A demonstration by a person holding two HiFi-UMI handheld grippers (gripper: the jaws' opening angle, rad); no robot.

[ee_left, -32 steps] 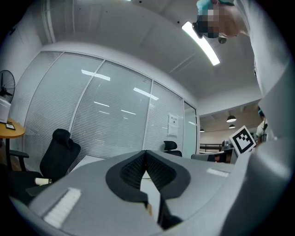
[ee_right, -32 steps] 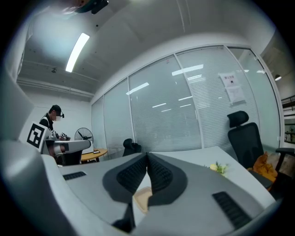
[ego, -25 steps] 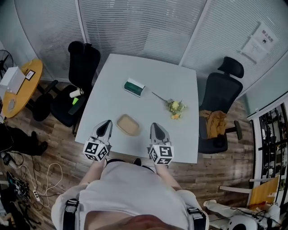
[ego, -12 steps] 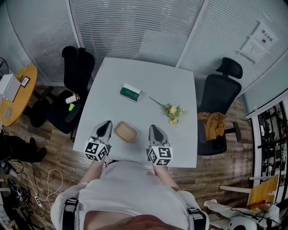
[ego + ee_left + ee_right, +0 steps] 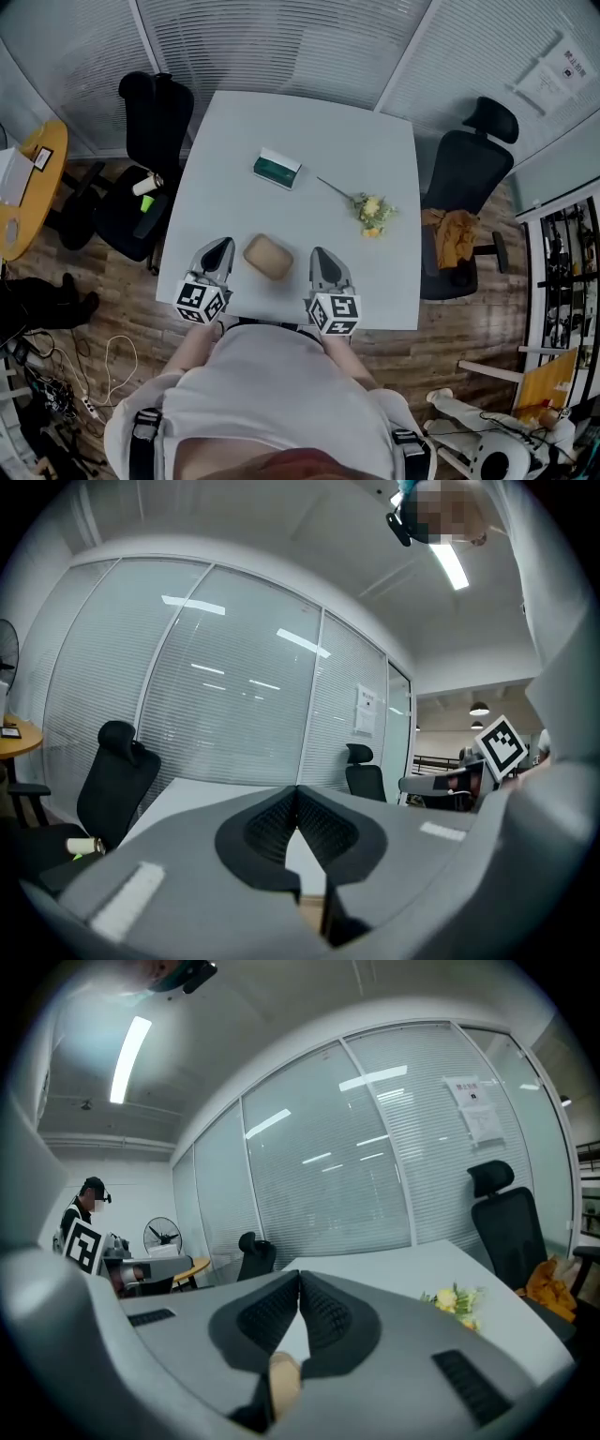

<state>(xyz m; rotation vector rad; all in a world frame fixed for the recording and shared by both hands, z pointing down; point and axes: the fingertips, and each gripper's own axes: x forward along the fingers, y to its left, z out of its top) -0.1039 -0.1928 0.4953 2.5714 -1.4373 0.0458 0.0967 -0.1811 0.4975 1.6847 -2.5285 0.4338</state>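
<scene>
Head view, lower centre: left gripper (image 5: 217, 253) and right gripper (image 5: 323, 259) are flanking an untouched tan block (image 5: 268, 257) on the table (image 5: 314, 131), jaws pressed together, gripping nothing.

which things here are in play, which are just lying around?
In play: left hand-held gripper and right hand-held gripper, both shut; tan loaf-shaped block on the table between them.
Lying about: green box, yellow flower sprig, black chair, black chair with orange cloth.
</scene>
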